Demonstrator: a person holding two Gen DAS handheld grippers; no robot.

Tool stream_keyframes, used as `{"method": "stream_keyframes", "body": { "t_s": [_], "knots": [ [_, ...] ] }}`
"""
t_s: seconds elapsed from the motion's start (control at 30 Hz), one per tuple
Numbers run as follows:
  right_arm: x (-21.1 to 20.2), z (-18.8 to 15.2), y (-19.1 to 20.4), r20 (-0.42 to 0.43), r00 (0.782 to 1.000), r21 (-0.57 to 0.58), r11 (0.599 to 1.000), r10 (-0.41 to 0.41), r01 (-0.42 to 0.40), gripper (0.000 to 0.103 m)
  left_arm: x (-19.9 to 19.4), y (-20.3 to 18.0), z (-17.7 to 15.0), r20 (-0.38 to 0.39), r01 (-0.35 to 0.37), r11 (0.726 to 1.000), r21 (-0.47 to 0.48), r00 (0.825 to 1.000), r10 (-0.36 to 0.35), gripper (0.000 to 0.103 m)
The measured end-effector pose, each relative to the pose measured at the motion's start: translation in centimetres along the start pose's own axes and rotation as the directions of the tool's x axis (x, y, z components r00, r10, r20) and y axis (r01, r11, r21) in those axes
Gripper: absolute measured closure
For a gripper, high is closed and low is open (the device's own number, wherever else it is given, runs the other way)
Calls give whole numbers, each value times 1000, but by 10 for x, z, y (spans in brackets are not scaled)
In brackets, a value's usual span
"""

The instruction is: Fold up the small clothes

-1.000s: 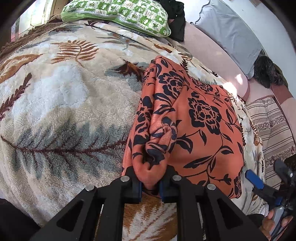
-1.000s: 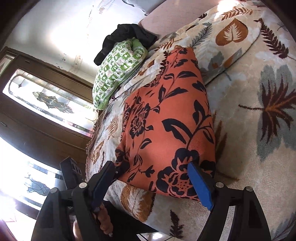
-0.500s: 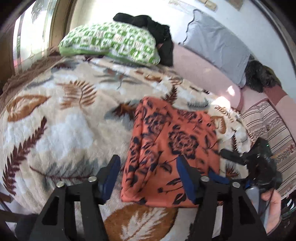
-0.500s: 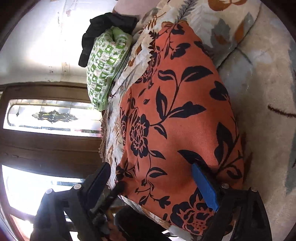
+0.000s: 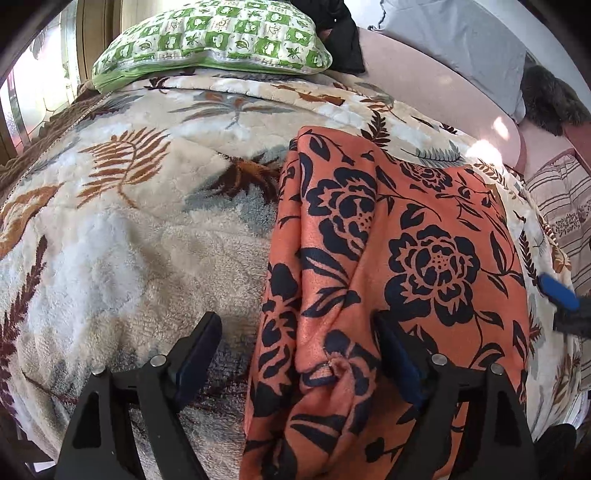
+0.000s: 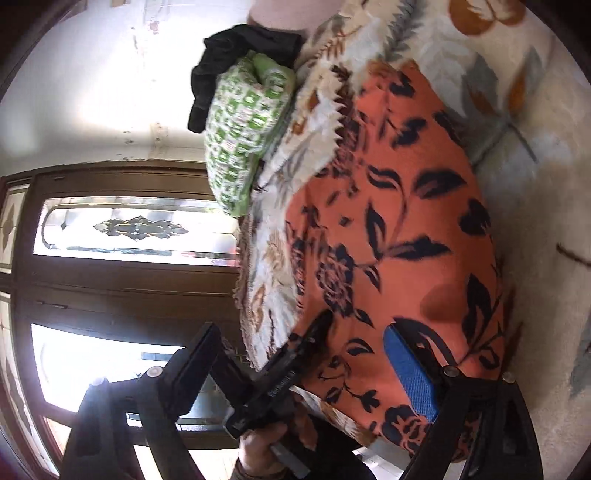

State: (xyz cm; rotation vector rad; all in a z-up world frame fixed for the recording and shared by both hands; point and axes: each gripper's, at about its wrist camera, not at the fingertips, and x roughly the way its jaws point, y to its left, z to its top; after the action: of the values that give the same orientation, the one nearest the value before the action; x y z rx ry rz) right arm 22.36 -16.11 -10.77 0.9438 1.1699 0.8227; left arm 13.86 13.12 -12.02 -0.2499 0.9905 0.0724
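An orange garment with black flowers [image 5: 399, 266] lies folded on a leaf-patterned fleece blanket [image 5: 122, 236]. My left gripper [image 5: 299, 354] is open, its jaws astride the garment's near left corner, which is bunched and creased. My right gripper [image 6: 295, 369] is open at the garment's near edge [image 6: 399, 236], its blue pad [image 6: 410, 373] over the cloth. One blue fingertip of the right gripper [image 5: 557, 288] shows at the right of the left wrist view. The left gripper's body and the hand holding it [image 6: 269, 398] show in the right wrist view.
A green checked pillow [image 5: 214, 37] and a black garment [image 5: 340, 33] lie at the bed's far end. A grey pillow [image 5: 458, 48] and a striped cloth [image 5: 561, 206] are at the right. A wooden door with glass panes [image 6: 122, 229] stands beyond the bed's edge.
My left gripper let go of the garment's bunched corner, opened, pulled back, then came in low again astride that corner. My right gripper stayed open and moved closer over the garment.
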Motion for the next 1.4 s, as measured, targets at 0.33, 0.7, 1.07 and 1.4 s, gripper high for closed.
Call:
{"method": "stream_keyframes", "body": {
  "t_s": [0.33, 0.7, 1.07, 1.4],
  "knots": [
    [26, 62, -37, 0, 999, 130, 991, -33, 32, 10, 3, 1, -3, 31, 1, 1000, 16, 1000, -1, 11],
    [27, 84, -40, 53, 994, 96, 991, -93, 88, 11, 4, 3, -4, 46, 4, 1000, 12, 999, -4, 9],
    [26, -22, -29, -20, 998, 38, 998, -55, 56, 11, -36, 5, 0, 98, -2, 1000, -3, 995, 3, 9],
    [20, -59, -44, -32, 999, 53, 999, -6, 7, 10, -33, 22, -14, 16, -90, 996, -14, 996, 91, 9]
  ]
}}
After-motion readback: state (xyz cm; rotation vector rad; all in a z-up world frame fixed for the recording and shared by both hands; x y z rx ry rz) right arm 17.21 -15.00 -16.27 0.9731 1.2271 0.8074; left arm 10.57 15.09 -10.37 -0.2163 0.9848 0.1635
